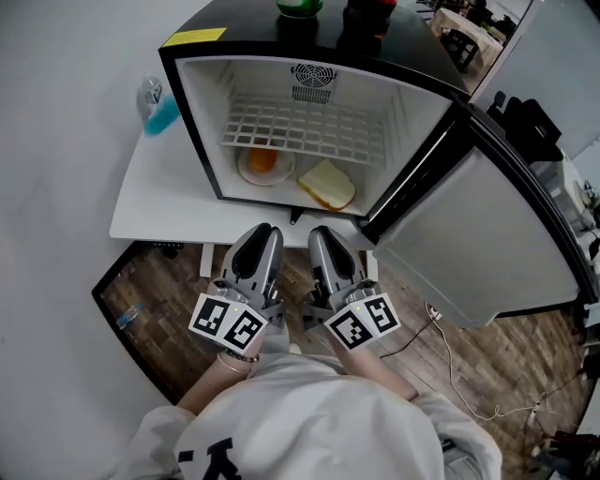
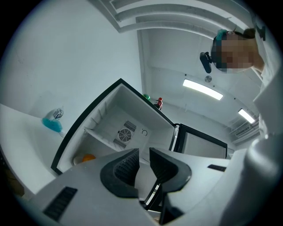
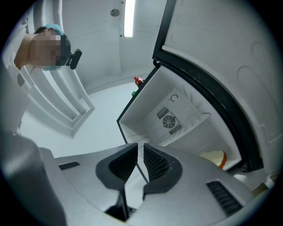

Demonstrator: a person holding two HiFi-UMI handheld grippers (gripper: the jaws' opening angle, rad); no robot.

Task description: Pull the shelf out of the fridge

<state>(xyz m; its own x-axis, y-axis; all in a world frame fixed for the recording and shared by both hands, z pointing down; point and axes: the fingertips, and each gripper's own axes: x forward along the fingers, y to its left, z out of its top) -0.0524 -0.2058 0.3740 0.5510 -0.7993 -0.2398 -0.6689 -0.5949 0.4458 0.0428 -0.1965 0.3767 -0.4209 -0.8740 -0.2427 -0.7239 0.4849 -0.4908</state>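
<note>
A white wire shelf point(image 1: 305, 131) lies across the middle of the open mini fridge point(image 1: 192, 112), which stands on a low white table. Beneath the shelf sit a plate with an orange point(image 1: 265, 164) and a piece of bread point(image 1: 326, 183). My left gripper point(image 1: 262, 230) and right gripper point(image 1: 320, 232) are held side by side just in front of the fridge's lower edge, apart from the shelf. Both point toward the fridge interior. The left gripper point(image 2: 143, 152) is shut with nothing between its fingers, and so is the right gripper point(image 3: 140, 148).
The fridge door point(image 1: 497, 234) stands swung open to the right. A blue-filled bottle point(image 1: 159, 108) lies on the white table point(image 1: 159, 202) left of the fridge. Bottles point(image 1: 300, 7) stand on the fridge top. A black frame point(image 1: 141, 309) and a cable point(image 1: 450, 356) lie on the wooden floor.
</note>
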